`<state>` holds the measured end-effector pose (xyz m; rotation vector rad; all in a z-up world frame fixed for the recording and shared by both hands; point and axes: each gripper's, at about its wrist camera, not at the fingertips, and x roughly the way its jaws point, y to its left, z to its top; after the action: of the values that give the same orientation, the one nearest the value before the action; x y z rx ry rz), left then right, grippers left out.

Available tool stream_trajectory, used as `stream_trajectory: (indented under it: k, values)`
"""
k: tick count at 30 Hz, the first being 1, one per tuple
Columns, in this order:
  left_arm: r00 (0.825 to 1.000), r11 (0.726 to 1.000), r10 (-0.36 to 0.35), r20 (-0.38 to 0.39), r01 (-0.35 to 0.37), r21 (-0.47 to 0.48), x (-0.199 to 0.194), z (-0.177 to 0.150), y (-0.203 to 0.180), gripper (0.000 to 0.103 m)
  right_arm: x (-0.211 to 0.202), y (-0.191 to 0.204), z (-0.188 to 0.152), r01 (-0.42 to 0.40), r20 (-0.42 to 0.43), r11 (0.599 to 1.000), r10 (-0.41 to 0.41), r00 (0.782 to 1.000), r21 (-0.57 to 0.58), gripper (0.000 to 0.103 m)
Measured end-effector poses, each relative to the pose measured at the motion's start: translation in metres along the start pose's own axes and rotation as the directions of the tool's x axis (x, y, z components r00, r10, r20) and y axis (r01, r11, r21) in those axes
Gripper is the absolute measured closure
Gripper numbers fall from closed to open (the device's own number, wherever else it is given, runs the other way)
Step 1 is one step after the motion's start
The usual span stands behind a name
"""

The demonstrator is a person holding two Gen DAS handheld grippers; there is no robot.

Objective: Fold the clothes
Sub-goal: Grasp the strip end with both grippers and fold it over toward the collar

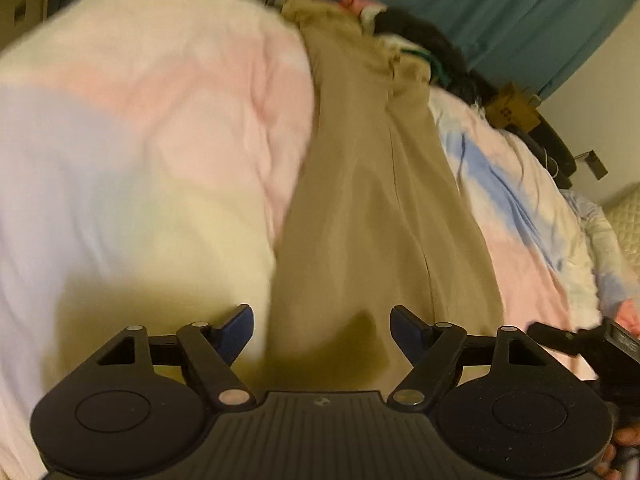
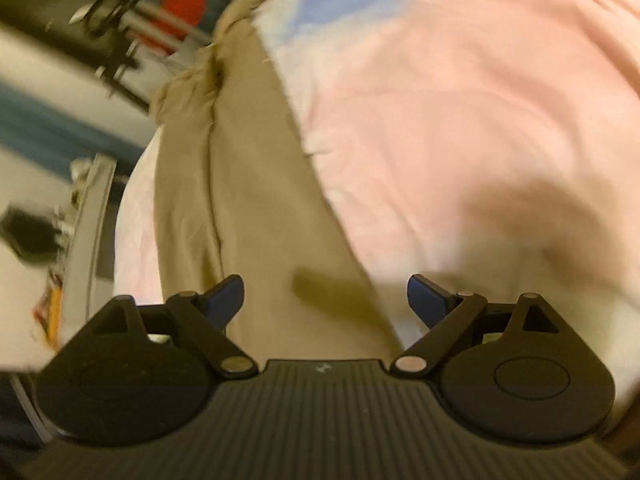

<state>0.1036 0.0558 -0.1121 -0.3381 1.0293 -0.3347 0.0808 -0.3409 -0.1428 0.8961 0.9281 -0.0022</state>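
— Garment's position?
— Tan garment (image 1: 360, 200) lies lengthwise mid-frame on the pastel bedcover (image 1: 140, 120)
— Grippers?
— Left hand-held gripper (image 1: 322, 320) and right hand-held gripper (image 2: 325, 292): jaws apart, holding nothing

Pastel bedding (image 1: 140, 128) in pink, blue and cream patches across the bed, rumpled, also filling the right side of the right wrist view (image 2: 480, 100). Teal curtain (image 1: 520, 12) along the back, with a pale wall (image 1: 600, 100) to its right and a brown cardboard box (image 1: 514, 108) at the bed's far edge just below the curtain. Red item (image 2: 184, 4) and blurred metal frame (image 2: 120, 40) at upper left in the right wrist view, too smeared to identify.
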Motion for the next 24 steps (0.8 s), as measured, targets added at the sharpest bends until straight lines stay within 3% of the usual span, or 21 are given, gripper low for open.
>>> stream_trajectory:
  k: [4,8,11,14,16,18,21,24]
  values:
    - [0.997,0.996,0.071,0.020,-0.072,0.060,-0.007,-0.019,-0.014,0.030,0.009,-0.002,-0.002,0.026,-0.030,0.999,-0.025,0.999,0.023,0.013]
    - [0.990,0.969,0.093,0.104,-0.114,0.219,-0.023,-0.036,-0.042,0.030,0.008,0.004,-0.001,0.018,-0.023,1.000,-0.018,1.000,-0.005,0.014]
    - [0.987,0.935,0.133,0.087,-0.154,0.320,-0.018,-0.050,-0.062,0.030,0.001,-0.001,-0.001,0.016,-0.014,1.000,-0.016,1.000,-0.002,0.014]
    - [0.989,0.893,0.143,0.036,-0.145,0.425,-0.010,-0.064,-0.079,0.028,-0.001,-0.007,-0.003,0.018,-0.020,1.000,-0.018,1.000,0.010,0.014]
    - [0.993,0.884,0.120,0.012,-0.113,0.453,-0.014,-0.071,-0.083,0.028,-0.002,-0.009,-0.004,0.003,-0.034,1.000,-0.003,0.999,0.011,0.014]
    - [0.998,0.901,0.061,-0.019,-0.047,0.431,-0.023,-0.073,-0.080,0.028,-0.001,-0.011,-0.006,-0.026,-0.059,0.999,0.028,0.998,0.028,0.014]
    - [0.995,0.950,-0.078,-0.066,0.094,0.299,-0.038,-0.064,-0.057,0.027,0.002,-0.015,-0.008,-0.066,-0.098,0.996,0.072,0.993,0.064,0.014]
    - [0.995,0.989,-0.102,-0.009,0.103,0.111,-0.052,-0.054,-0.023,0.022,0.003,-0.021,-0.008,-0.055,-0.100,0.993,0.065,0.993,0.101,0.014]
